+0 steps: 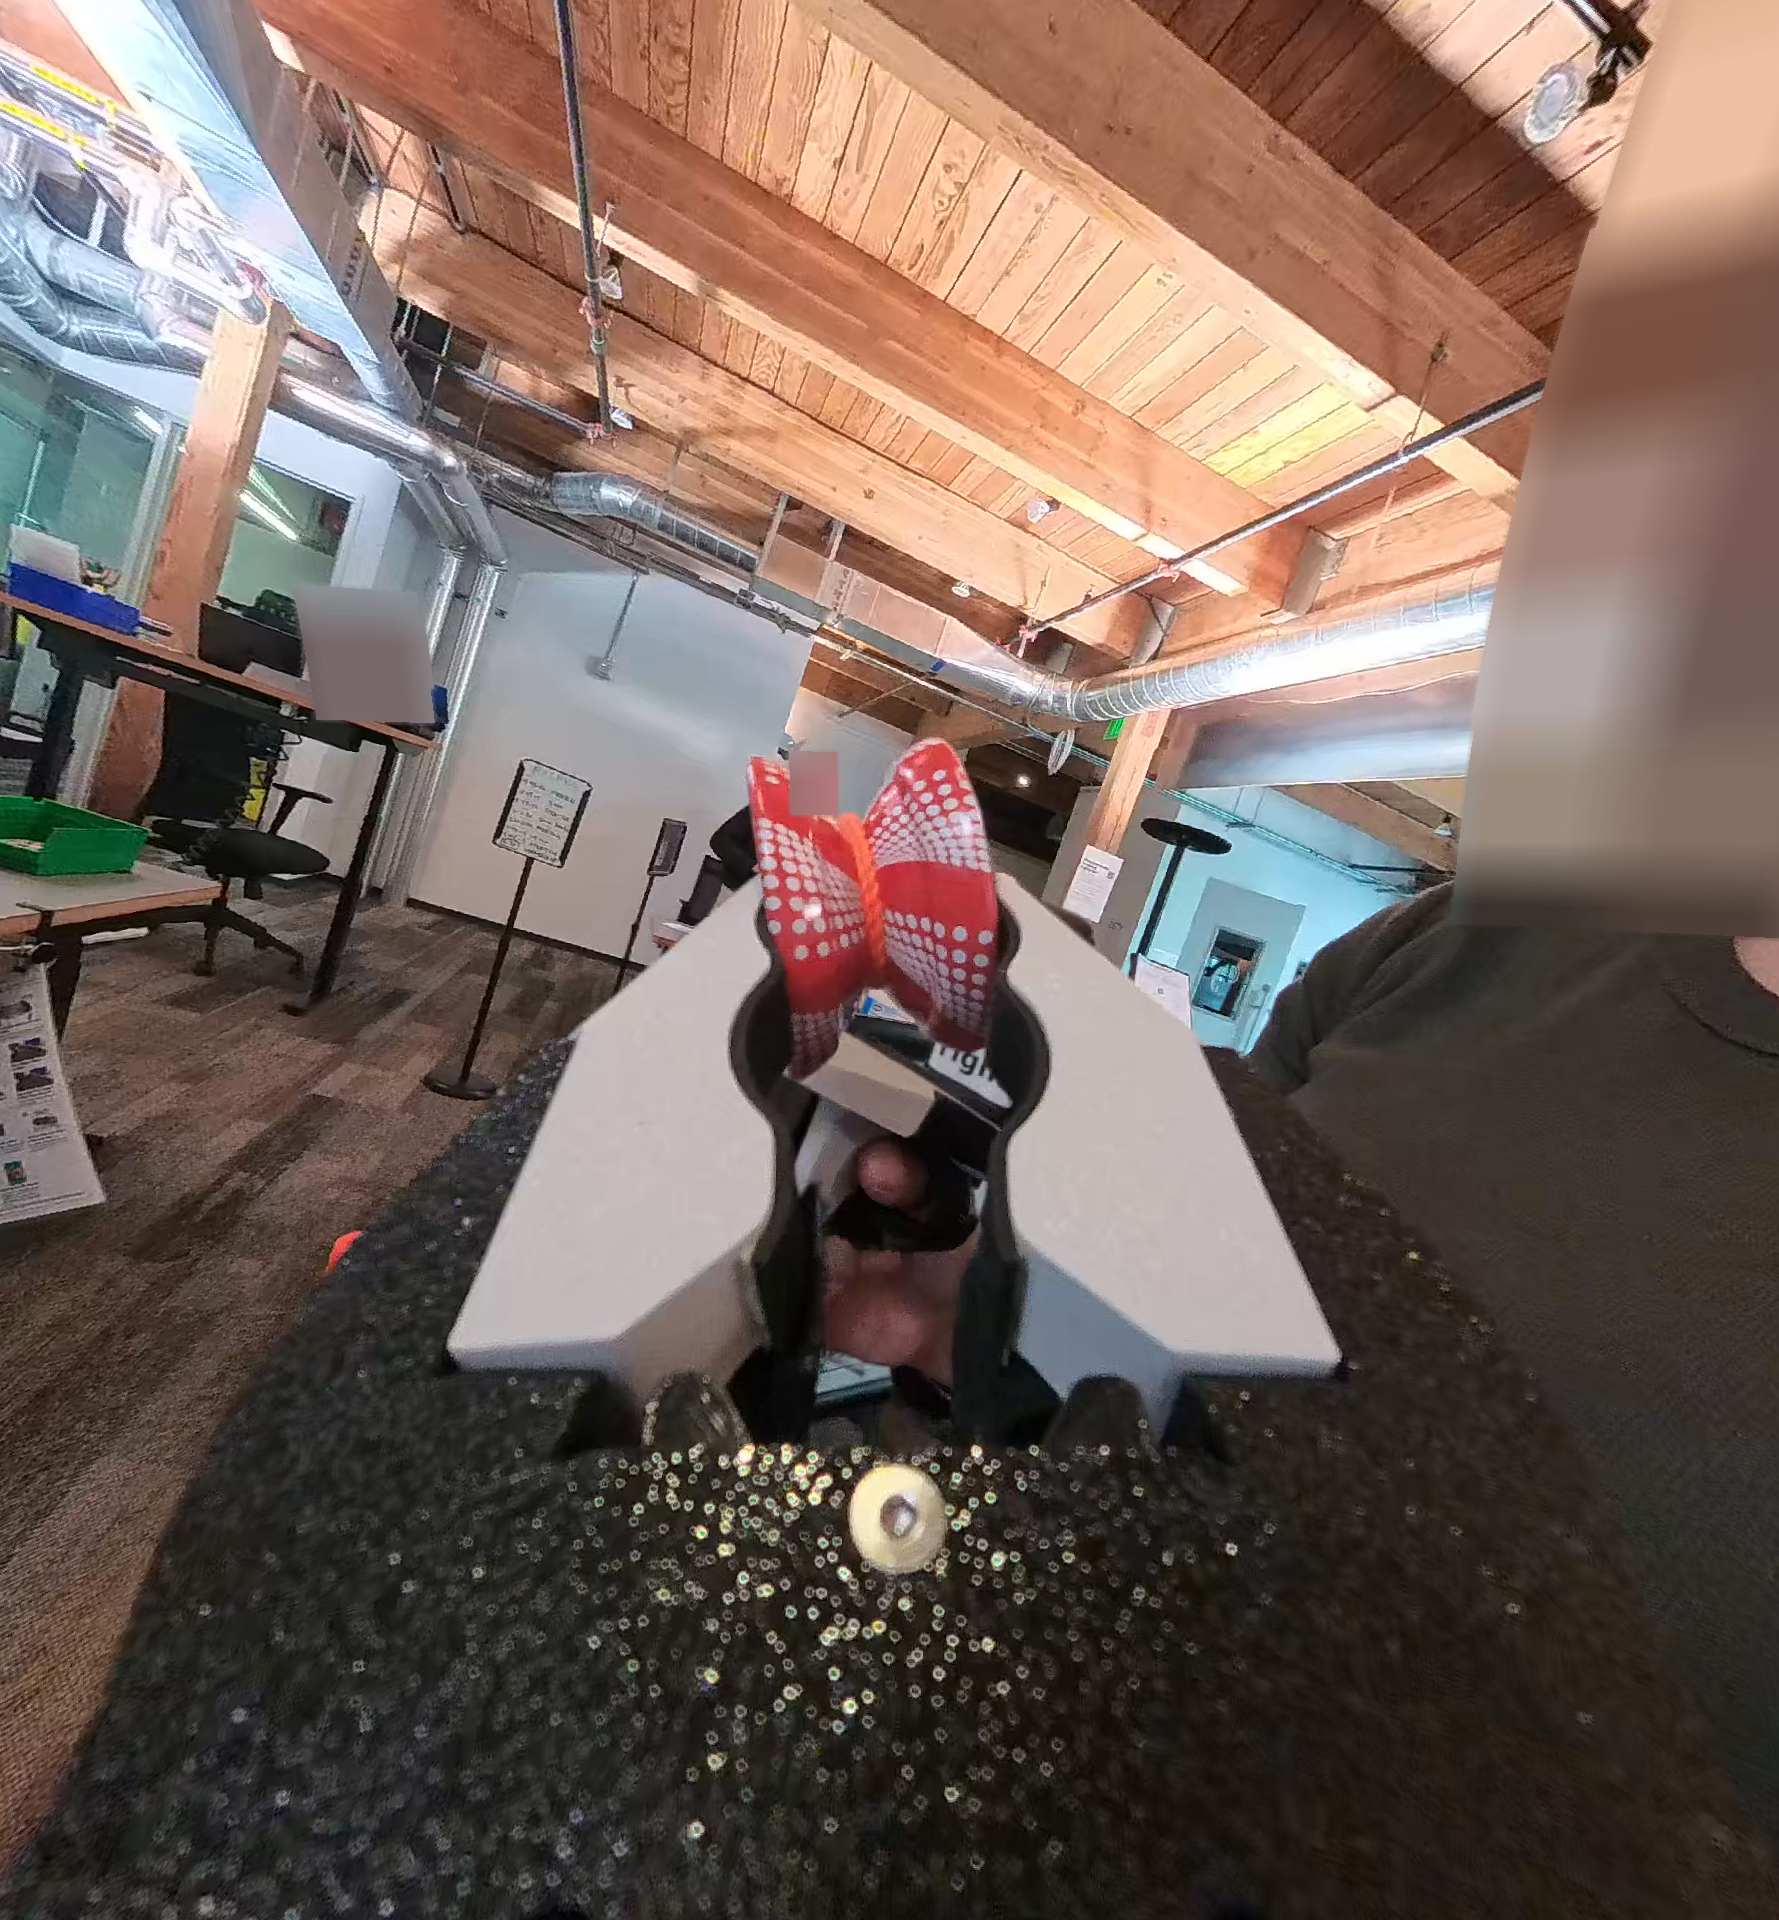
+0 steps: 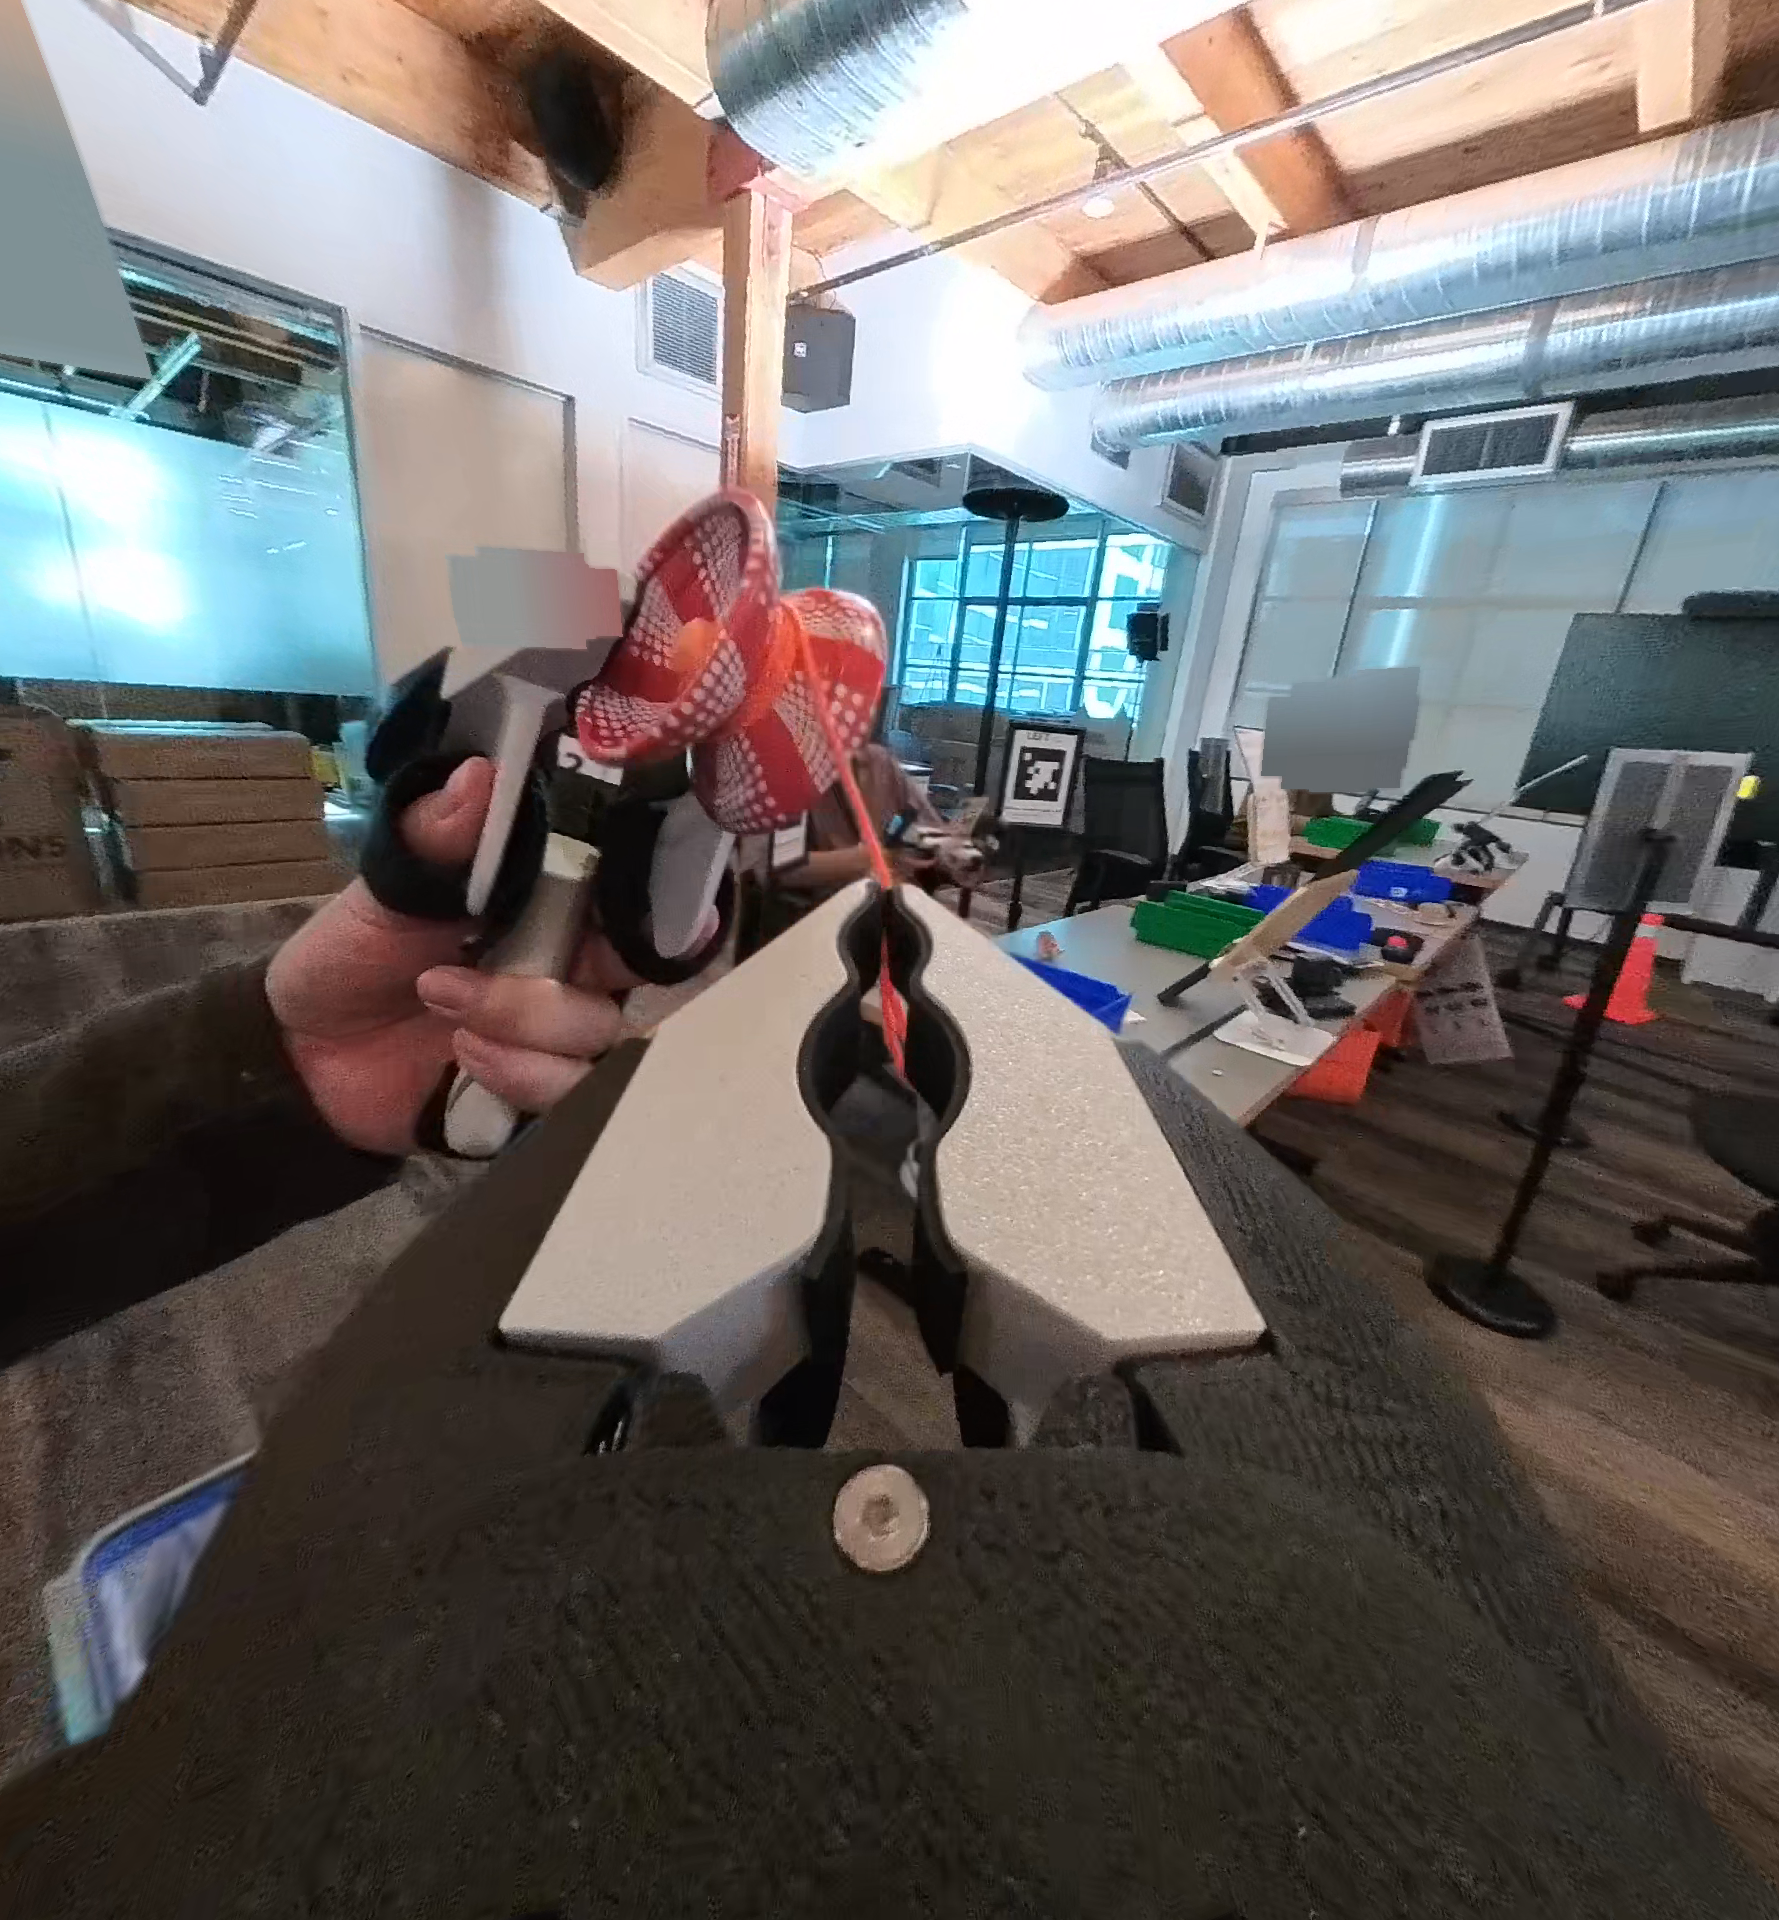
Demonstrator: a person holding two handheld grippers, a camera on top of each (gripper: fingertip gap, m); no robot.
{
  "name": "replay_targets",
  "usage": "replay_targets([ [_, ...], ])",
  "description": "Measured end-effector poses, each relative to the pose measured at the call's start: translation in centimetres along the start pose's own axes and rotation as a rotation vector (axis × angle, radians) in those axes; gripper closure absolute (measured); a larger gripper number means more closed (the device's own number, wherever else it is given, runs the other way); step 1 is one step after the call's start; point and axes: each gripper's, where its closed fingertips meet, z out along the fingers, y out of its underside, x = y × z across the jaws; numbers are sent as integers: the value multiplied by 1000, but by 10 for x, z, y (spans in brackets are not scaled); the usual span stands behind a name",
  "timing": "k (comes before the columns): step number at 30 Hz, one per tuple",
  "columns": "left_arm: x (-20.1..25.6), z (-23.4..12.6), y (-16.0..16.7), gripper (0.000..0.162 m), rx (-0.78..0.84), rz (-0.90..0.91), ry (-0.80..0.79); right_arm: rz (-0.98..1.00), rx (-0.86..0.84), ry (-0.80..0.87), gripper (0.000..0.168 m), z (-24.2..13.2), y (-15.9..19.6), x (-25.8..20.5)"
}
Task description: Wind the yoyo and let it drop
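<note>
Pinching the orange string point(image 2: 890, 977) between pressed-together tips, the right gripper point(image 2: 883, 904) is being held just below the red dotted yoyo point(image 2: 734, 670), which is being clamped by the left gripper point(image 1: 880, 935), groove facing the string.

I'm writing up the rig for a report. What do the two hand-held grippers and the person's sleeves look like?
Each hand-held gripper, left and right, has two pale grey wedge-shaped fingers with wavy black inner pads, on a rough black speckled body with one silver screw. In the right wrist view, black finger loops ring the left one's grey handle. The sleeve is dark olive-grey fabric.
</note>
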Motion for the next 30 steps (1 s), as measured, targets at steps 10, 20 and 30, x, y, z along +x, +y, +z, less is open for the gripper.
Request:
replay_targets([
  [10, -2, -8, -2, 131, 65, 48, -48, -156, -5, 130, 168, 2, -18, 12],
  [20, -15, -27, -21, 131, 185, 344, -318, -204, 6, 105, 168, 30, -42, 11],
  [30, -29, -54, -33, 130, 233, 594, -595, -295, -60, 65, 168, 64, -36, 6],
])
